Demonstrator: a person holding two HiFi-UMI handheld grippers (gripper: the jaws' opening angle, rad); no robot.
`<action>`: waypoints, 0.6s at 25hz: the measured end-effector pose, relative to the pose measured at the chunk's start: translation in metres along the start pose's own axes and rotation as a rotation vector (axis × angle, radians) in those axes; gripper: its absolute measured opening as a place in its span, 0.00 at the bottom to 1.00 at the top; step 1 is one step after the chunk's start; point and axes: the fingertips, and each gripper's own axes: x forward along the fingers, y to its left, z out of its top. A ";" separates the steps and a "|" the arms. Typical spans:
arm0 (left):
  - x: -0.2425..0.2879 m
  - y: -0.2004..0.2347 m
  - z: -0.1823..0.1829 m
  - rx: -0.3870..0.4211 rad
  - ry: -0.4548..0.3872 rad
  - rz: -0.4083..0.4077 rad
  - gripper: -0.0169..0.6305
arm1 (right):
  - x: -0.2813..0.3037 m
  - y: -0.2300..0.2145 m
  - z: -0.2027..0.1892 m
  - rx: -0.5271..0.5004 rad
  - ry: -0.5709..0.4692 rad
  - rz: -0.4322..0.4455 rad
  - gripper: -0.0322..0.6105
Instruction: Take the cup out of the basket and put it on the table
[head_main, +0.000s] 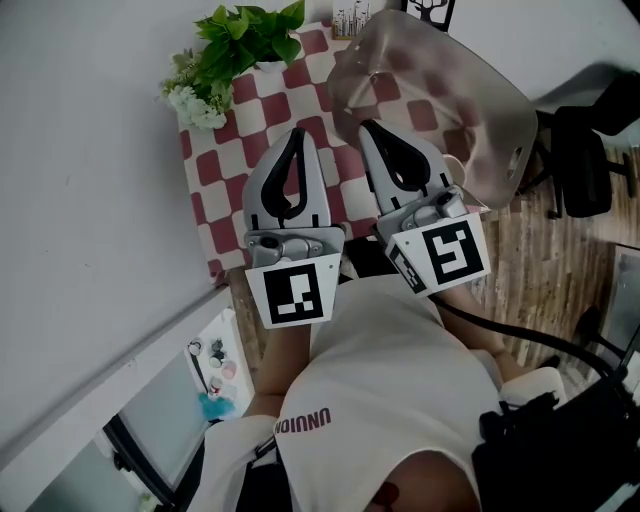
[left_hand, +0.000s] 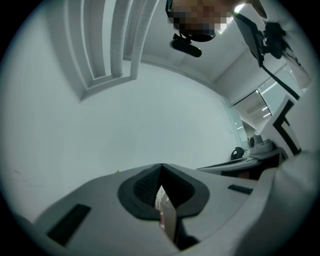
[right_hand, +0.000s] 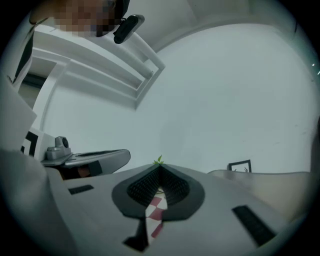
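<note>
Cup: cannot be made out through the translucent basket (head_main: 440, 95).
Basket stands at the right side of the checked table (head_main: 230, 190). Left gripper (head_main: 296, 140) and right gripper (head_main: 375, 132) are pressed together, empty, above the table.

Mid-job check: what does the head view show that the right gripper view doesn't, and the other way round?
Head view only: the whole clear basket at the right end of the checked cloth; I can't make out a cup in it. Right gripper view only: the right gripper's jaws shut tip to tip with nothing between, and a white ledge on the wall. Both: the cloth, the plant, the picture frame and the left gripper; a pale edge at the right gripper view's far right may be the basket.
</note>
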 end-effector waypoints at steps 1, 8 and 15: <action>0.007 0.000 0.003 0.002 -0.002 0.007 0.04 | 0.003 -0.006 0.005 0.001 -0.005 0.007 0.08; 0.040 -0.017 0.021 0.014 -0.035 0.017 0.04 | 0.003 -0.044 0.040 -0.021 -0.061 0.004 0.08; 0.057 -0.038 0.039 0.051 -0.078 -0.059 0.04 | -0.014 -0.077 0.060 -0.072 -0.098 -0.094 0.08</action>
